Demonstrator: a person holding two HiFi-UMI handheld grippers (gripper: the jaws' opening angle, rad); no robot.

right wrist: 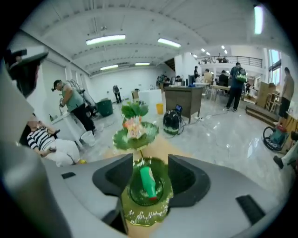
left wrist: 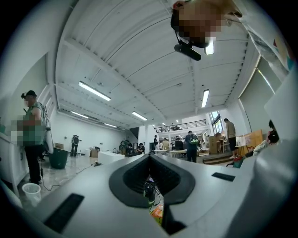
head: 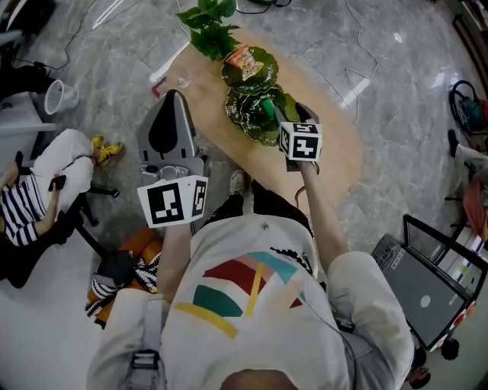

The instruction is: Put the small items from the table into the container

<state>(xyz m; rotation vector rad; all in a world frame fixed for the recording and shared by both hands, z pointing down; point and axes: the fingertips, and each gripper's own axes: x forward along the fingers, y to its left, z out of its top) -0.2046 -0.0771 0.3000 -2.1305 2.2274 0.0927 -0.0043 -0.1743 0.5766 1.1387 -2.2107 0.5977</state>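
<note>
- Lying flat in the near leaf-shaped dish [right wrist: 145,217] of the green container: a small green bottle [right wrist: 147,183] with a red end, apparently already delivered.
- Poised just above that dish, angled down: the right tool [right wrist: 149,160], spread wide, gripping nothing, pads clear of the bottle on either side.
- Already resting in the far dish [head: 268,61]: an orange snack packet [head: 245,62].
- Held by the left edge of the desk [head: 335,156], pointing level: the left tool [left wrist: 149,158], closed up tip to tip, empty.
- Possibly left to collect: a small pale thing [head: 181,80] near the desk's far-left edge, too small to identify.
- Judged well along: two items in the container, perhaps one more to fetch, closest to the left tool.
- Next, by this reading: lift the right tool clear of the dish without nudging the bottle, then go for the pale thing.
- At the far end of the desk, a leafy plant [head: 210,23], seemingly no part of the job.
</note>
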